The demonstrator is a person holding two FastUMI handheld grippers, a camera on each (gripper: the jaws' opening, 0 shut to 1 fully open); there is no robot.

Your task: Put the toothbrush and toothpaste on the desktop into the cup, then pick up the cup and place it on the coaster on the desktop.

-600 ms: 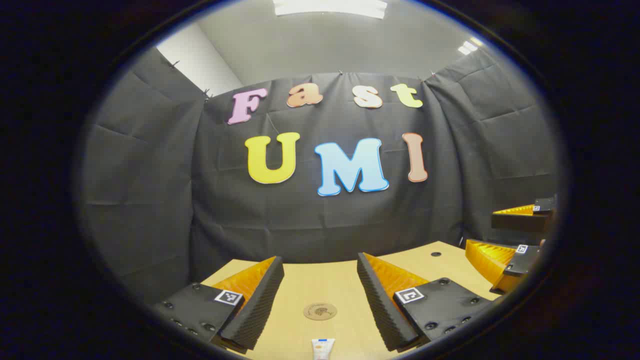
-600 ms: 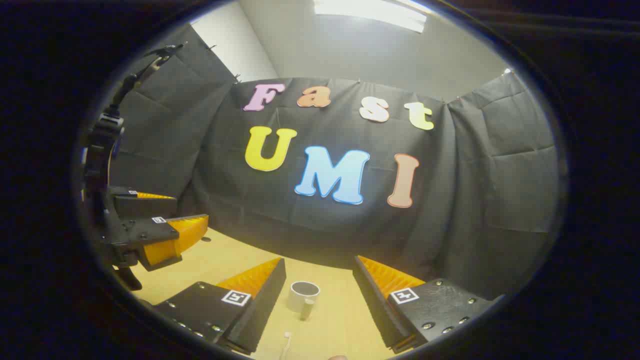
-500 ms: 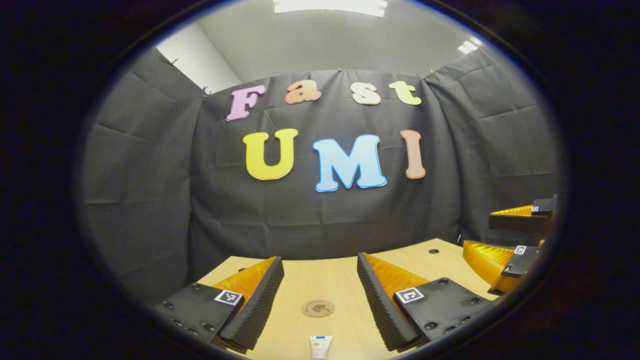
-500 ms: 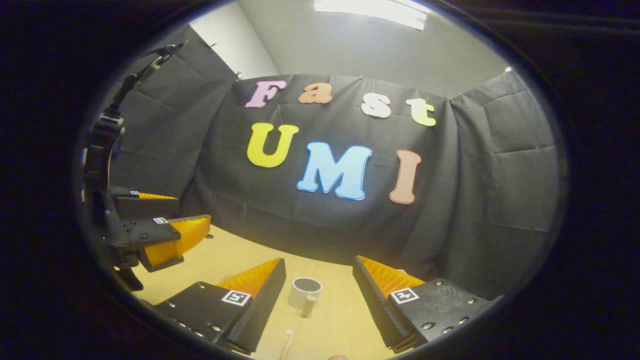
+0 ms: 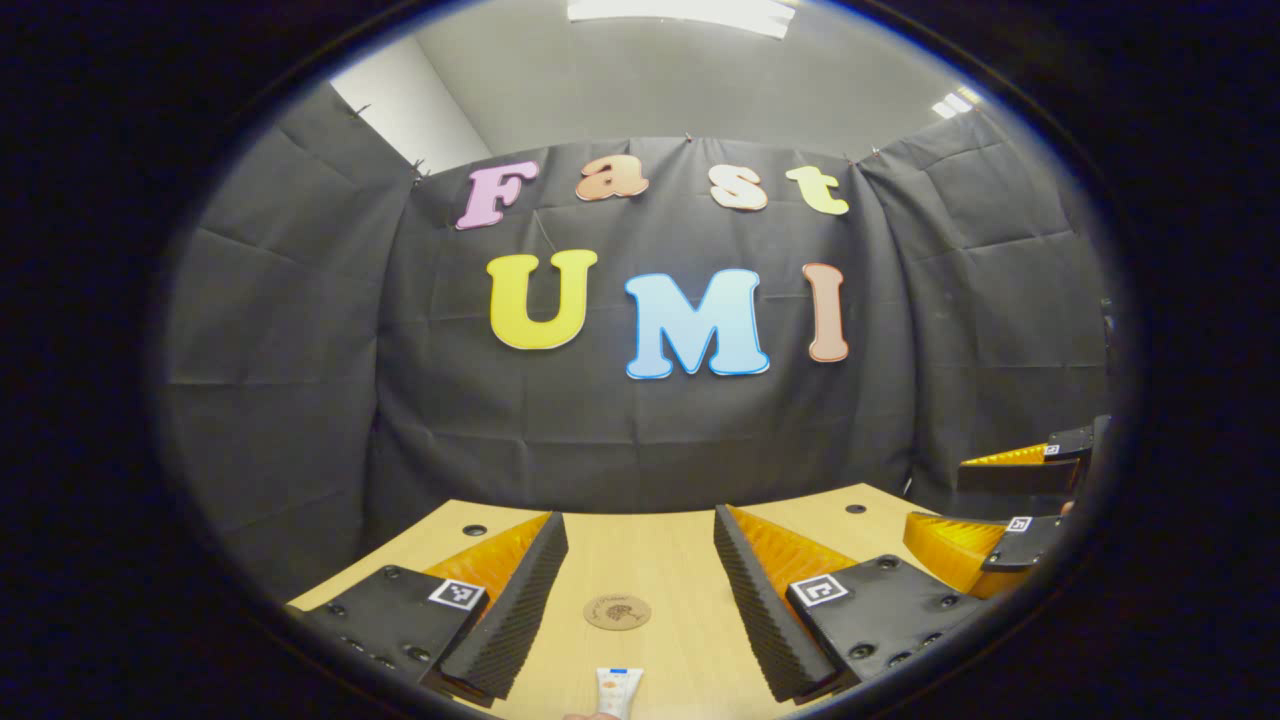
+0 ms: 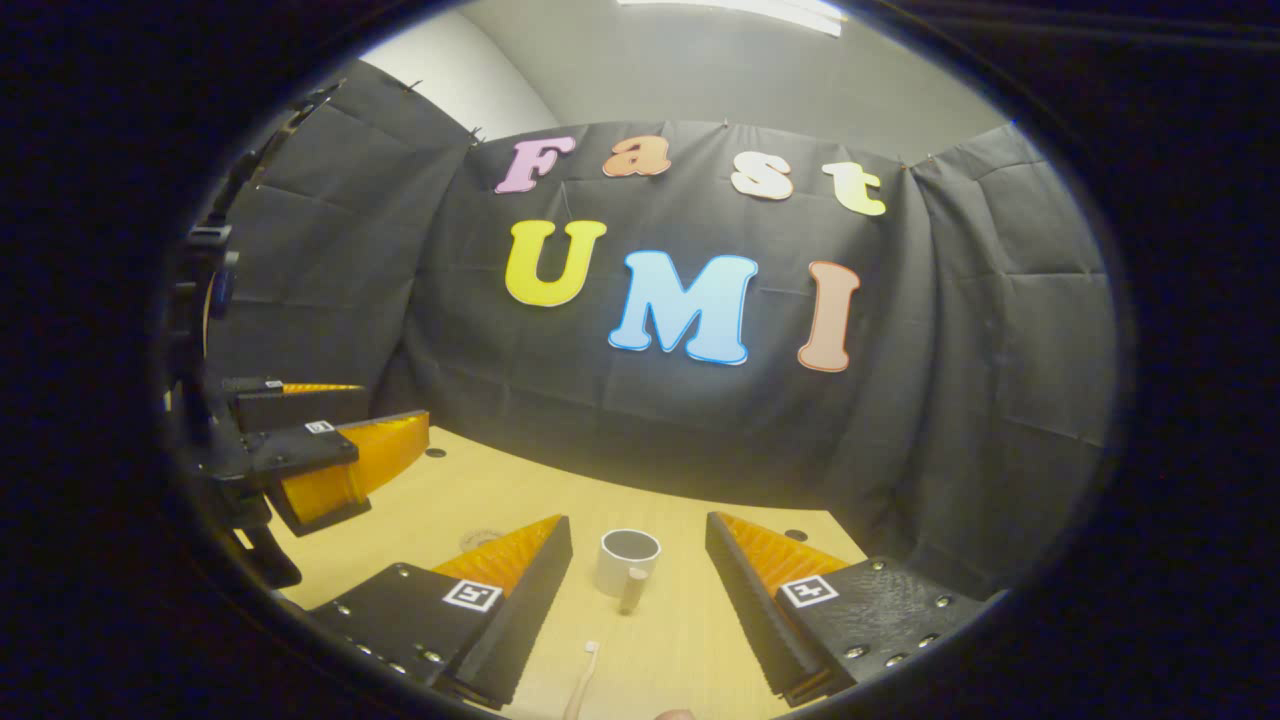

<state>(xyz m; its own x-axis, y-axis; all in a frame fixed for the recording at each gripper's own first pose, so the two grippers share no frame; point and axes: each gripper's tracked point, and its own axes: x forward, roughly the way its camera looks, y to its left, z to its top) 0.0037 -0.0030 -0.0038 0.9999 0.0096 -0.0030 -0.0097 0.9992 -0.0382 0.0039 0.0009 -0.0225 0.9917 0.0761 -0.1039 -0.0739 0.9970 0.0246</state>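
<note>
In the left gripper view the toothpaste tube (image 5: 618,692) is cut off by the bottom edge, so just its upper end lies in sight on the desktop (image 5: 670,560). The print on the round coaster (image 5: 617,612) is too small to make out. The right gripper (image 5: 985,510) is clipped at the right rim. In the right gripper view the toothbrush (image 6: 582,680) runs out past the bottom edge; its far tip is perhaps the head. The coaster (image 6: 482,540) is mostly hidden behind a near finger (image 6: 520,600).
</note>
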